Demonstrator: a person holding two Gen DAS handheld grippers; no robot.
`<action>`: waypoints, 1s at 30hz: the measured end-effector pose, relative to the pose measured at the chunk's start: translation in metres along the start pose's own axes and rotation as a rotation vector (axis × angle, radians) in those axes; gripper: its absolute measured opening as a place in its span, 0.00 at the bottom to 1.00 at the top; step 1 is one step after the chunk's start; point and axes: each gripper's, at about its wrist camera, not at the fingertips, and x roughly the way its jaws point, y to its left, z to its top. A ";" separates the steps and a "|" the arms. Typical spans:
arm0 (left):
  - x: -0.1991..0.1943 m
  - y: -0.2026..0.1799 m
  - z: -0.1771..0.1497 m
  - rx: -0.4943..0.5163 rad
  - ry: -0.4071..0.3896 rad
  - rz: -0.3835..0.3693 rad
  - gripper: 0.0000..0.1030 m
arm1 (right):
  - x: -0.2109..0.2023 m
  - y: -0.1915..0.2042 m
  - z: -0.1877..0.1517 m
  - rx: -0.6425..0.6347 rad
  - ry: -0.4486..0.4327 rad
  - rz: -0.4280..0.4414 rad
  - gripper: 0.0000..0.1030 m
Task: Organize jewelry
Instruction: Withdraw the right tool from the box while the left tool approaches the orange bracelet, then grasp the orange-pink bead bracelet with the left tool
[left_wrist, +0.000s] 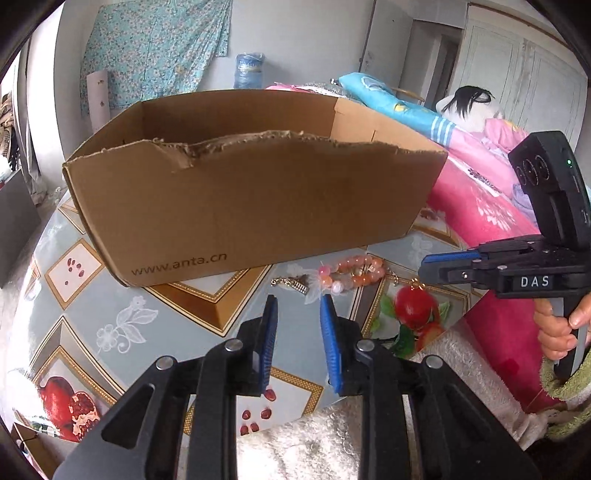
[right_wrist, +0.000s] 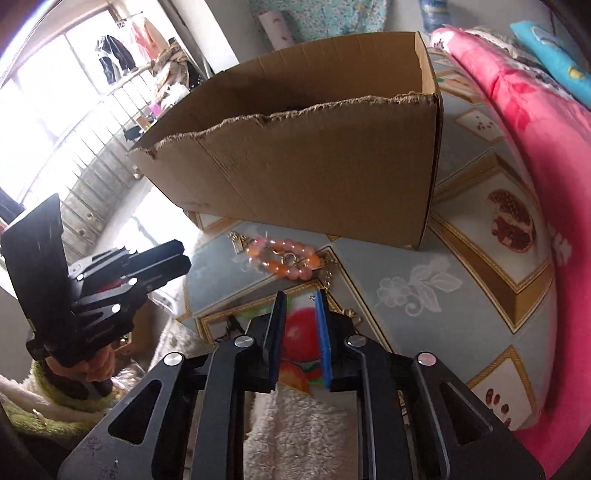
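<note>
While you hold both tools over the patterned tablecloth (left_wrist: 122, 306), your left gripper (left_wrist: 298, 301) has its blue-padded jaws a little apart with nothing between them, and its tips hang just short of the jewelry. Your right gripper (right_wrist: 300, 295) shows the same in its own view: jaws slightly parted, empty, only the printed red fruit visible through the gap. The orange and pink bead bracelet (left_wrist: 351, 275) lies on the cloth right in front of the cardboard box (left_wrist: 255, 206), close to its near wall, with a small gold clasp piece (left_wrist: 291, 284) just beside it and a thin gold chain (right_wrist: 327, 275) trailing from the beads towards your right gripper. The box stands open, its near edge torn and ragged. A pink floral blanket (right_wrist: 546, 122) borders the table on the right.
</note>
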 end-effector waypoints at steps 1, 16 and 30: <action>0.003 0.000 0.000 0.007 -0.002 0.003 0.22 | 0.000 0.002 -0.001 -0.016 -0.006 -0.013 0.29; 0.015 -0.027 0.010 0.046 0.037 -0.036 0.22 | -0.011 -0.018 -0.017 0.076 0.038 -0.040 0.30; 0.064 -0.072 0.019 0.437 0.165 -0.030 0.22 | -0.004 -0.032 -0.001 0.149 0.034 0.029 0.26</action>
